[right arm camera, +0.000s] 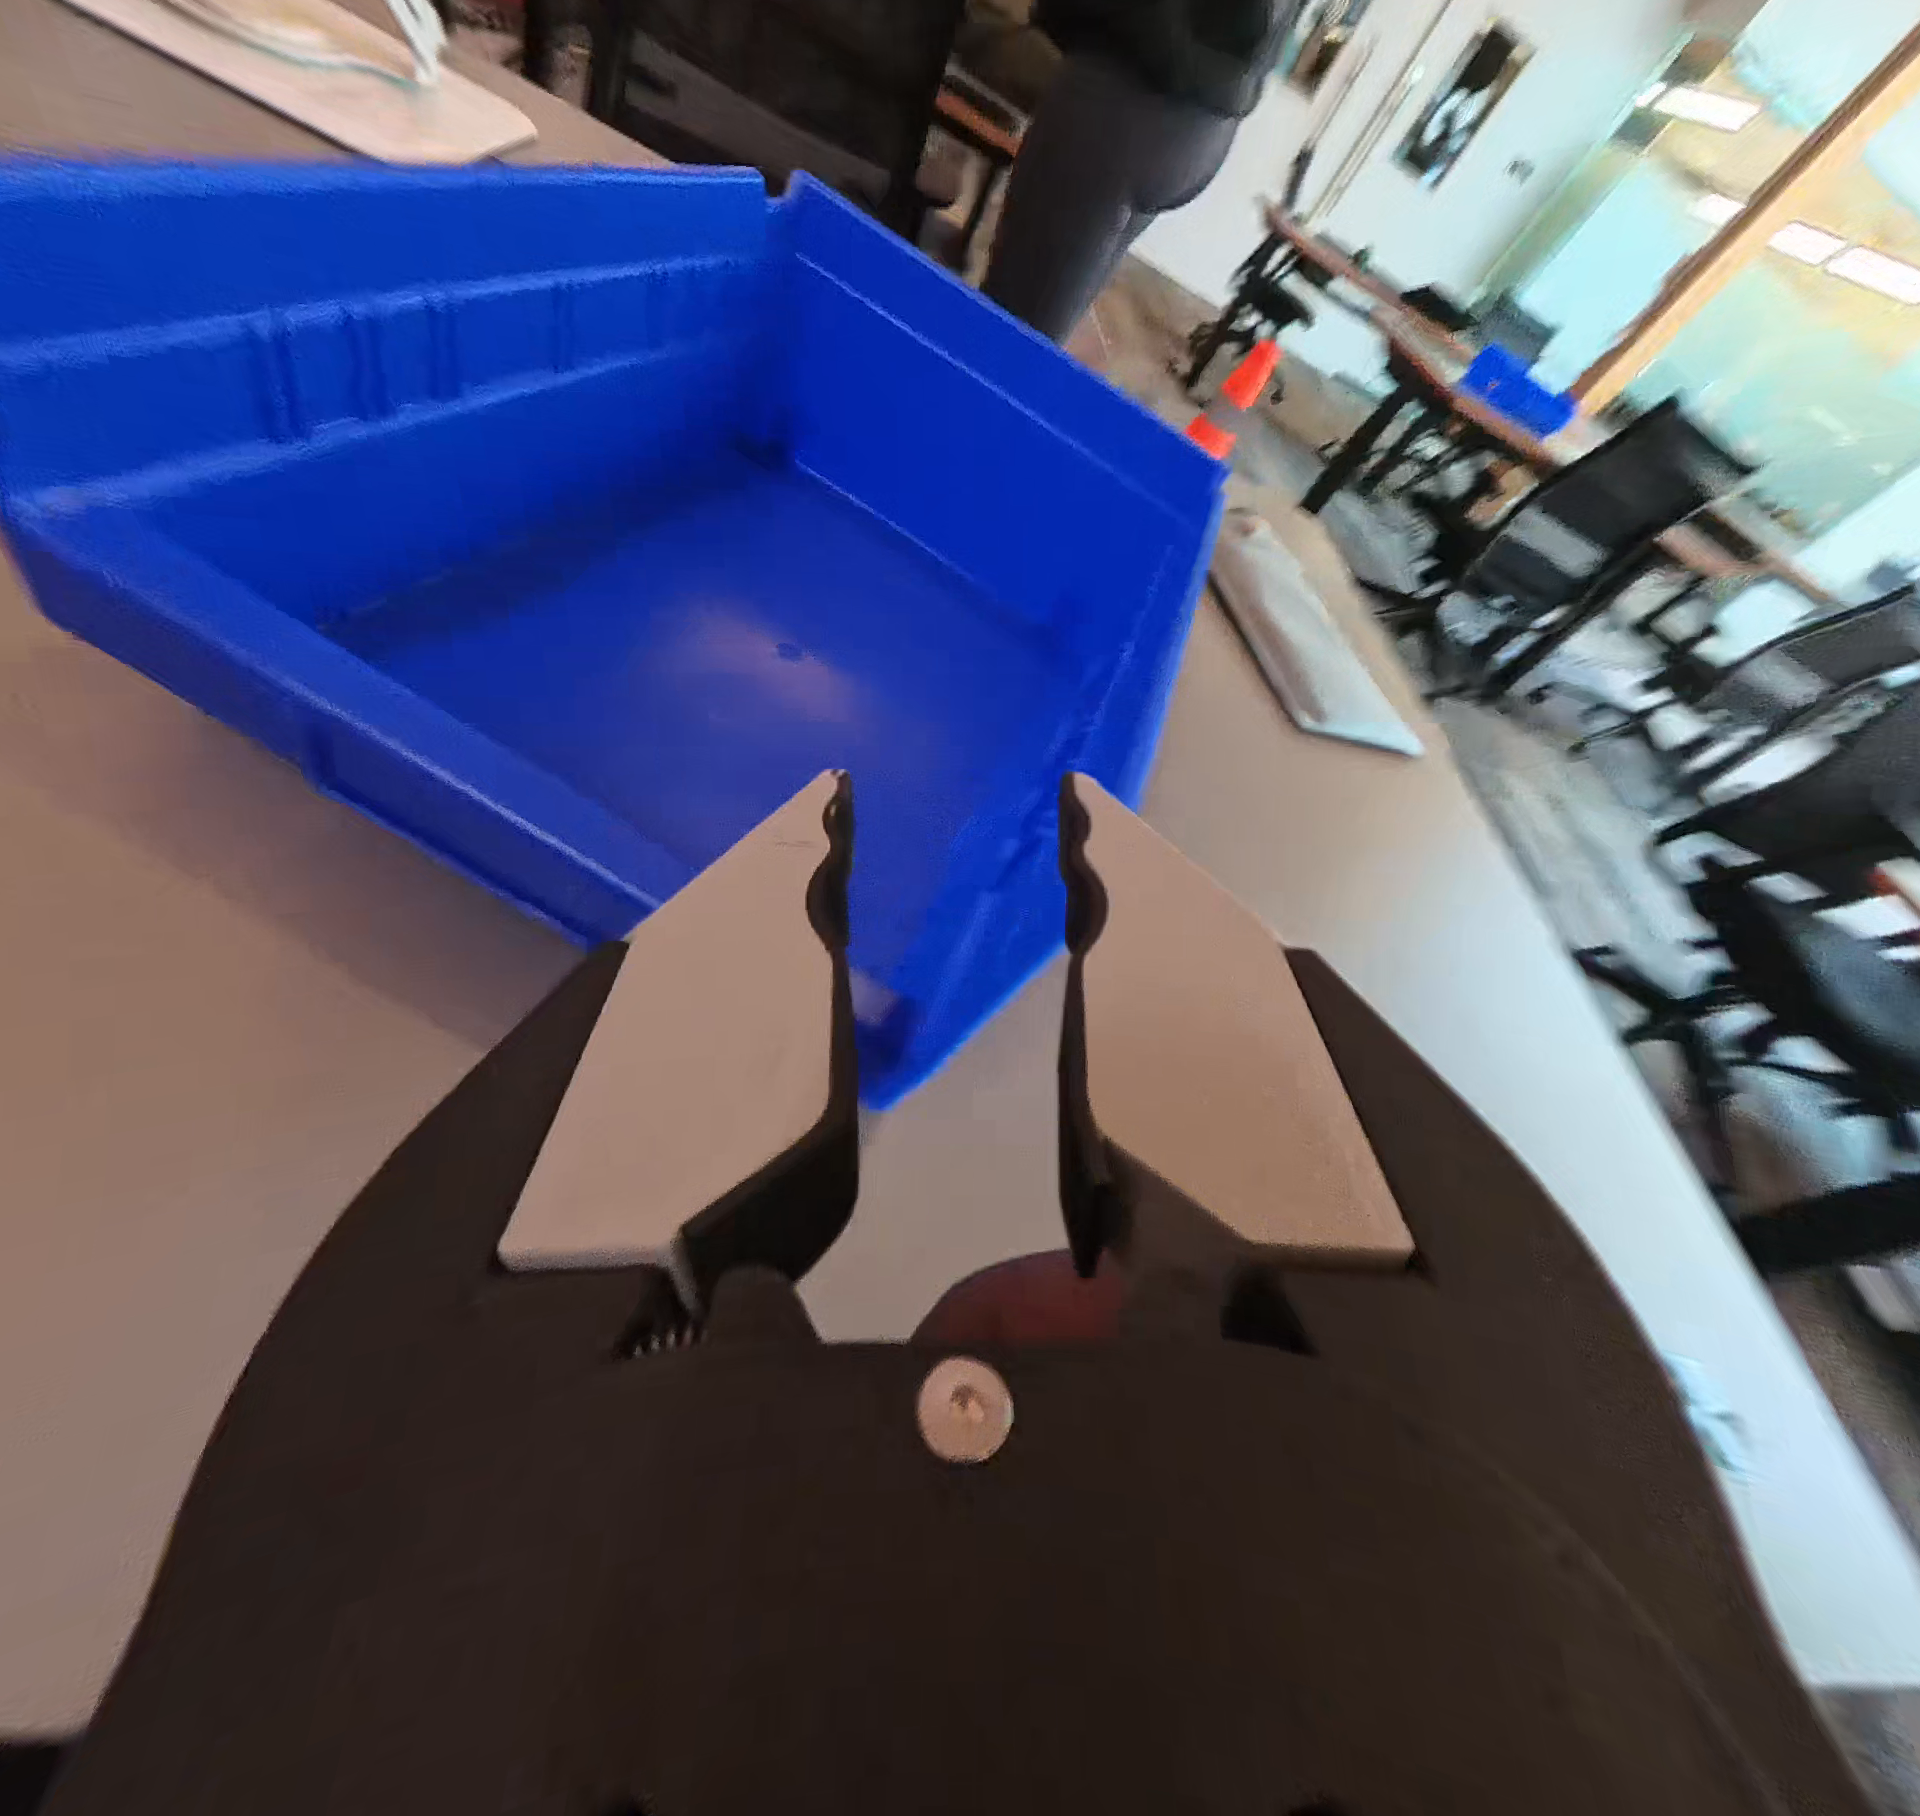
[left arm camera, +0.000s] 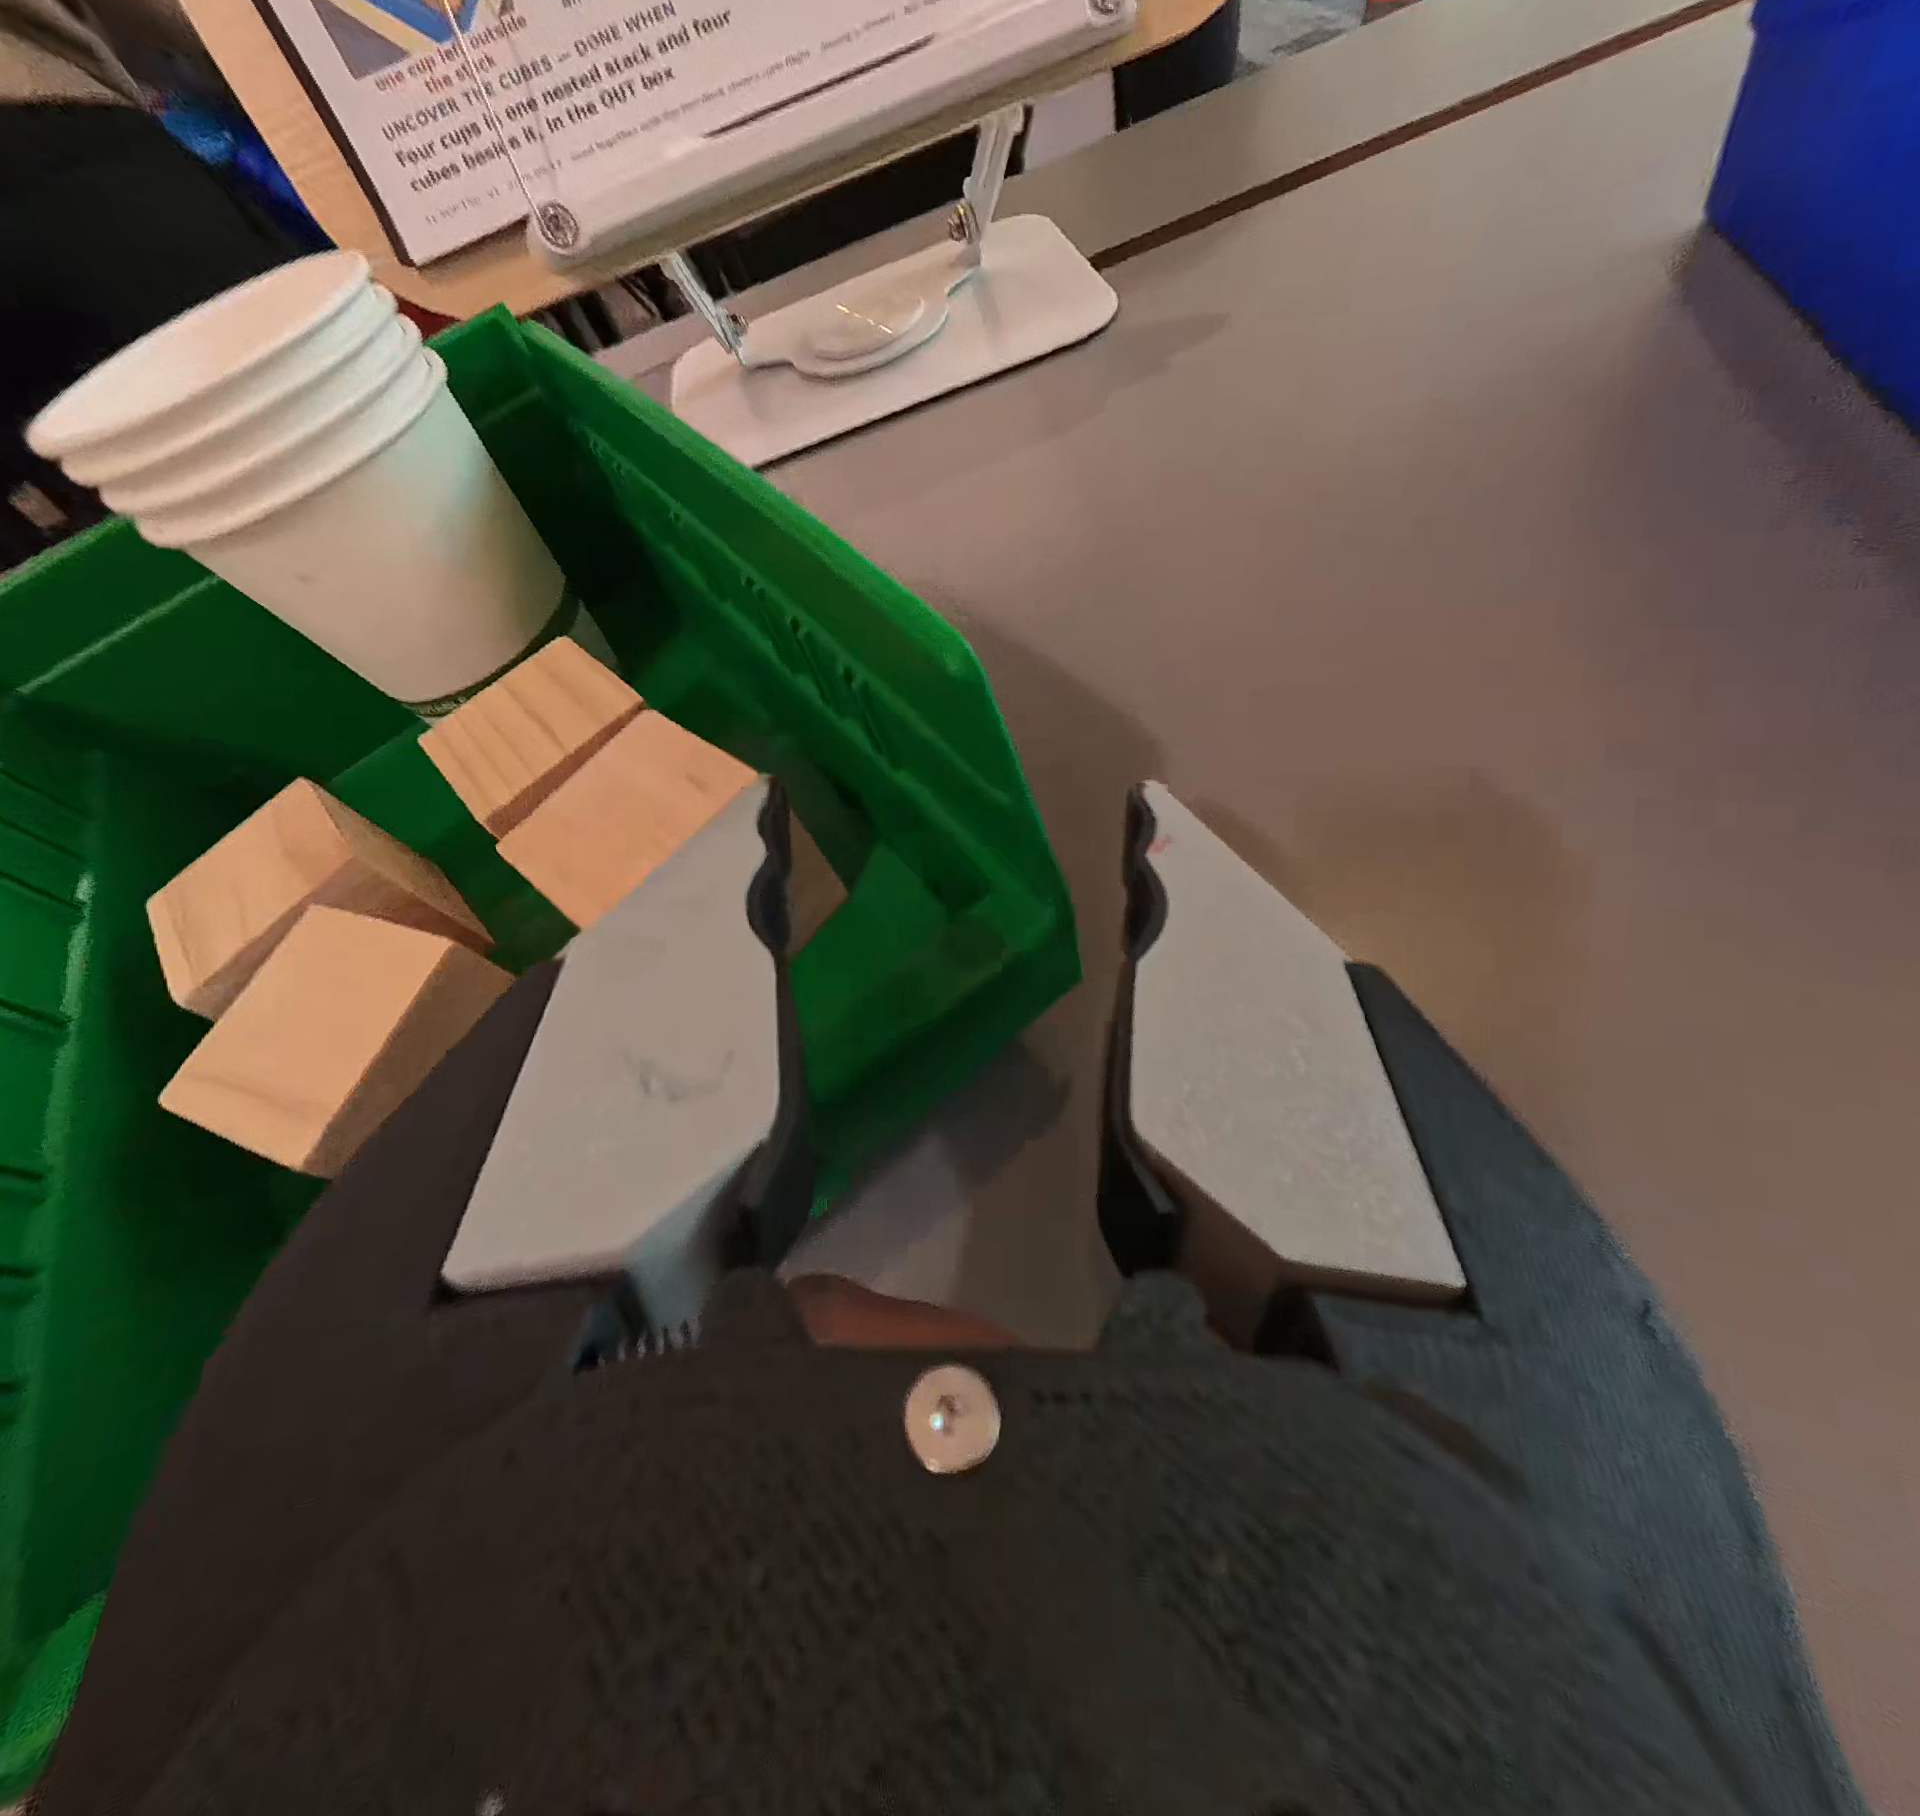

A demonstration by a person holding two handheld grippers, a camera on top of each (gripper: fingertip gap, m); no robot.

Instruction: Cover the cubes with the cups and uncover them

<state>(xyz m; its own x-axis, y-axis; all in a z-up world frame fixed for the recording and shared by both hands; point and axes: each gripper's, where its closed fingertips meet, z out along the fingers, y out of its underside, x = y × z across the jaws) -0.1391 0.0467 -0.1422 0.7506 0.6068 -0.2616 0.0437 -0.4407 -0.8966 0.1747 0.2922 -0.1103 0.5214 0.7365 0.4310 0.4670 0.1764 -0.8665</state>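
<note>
Nothing looks covered yet: the nested cups (left arm camera: pixel 301 478) and four cubes (left arm camera: pixel 332 1028) sit in the green bin (left arm camera: pixel 790 665) at ten o'clock. The blue bin (right arm camera: pixel 644 623) holds nothing. The left gripper (left arm camera: pixel 956 810) gapes wide and the right gripper (right arm camera: pixel 951 790) stands partly open, fingers gripping nothing.

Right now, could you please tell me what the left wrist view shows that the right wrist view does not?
Only the left wrist view shows the green bin holding the nested white cups and four wooden cubes, with the left gripper open. Only the right wrist view shows the inside of the blue bin, nothing in it, and the right gripper open. Both show the grey table and the white stand.
</note>
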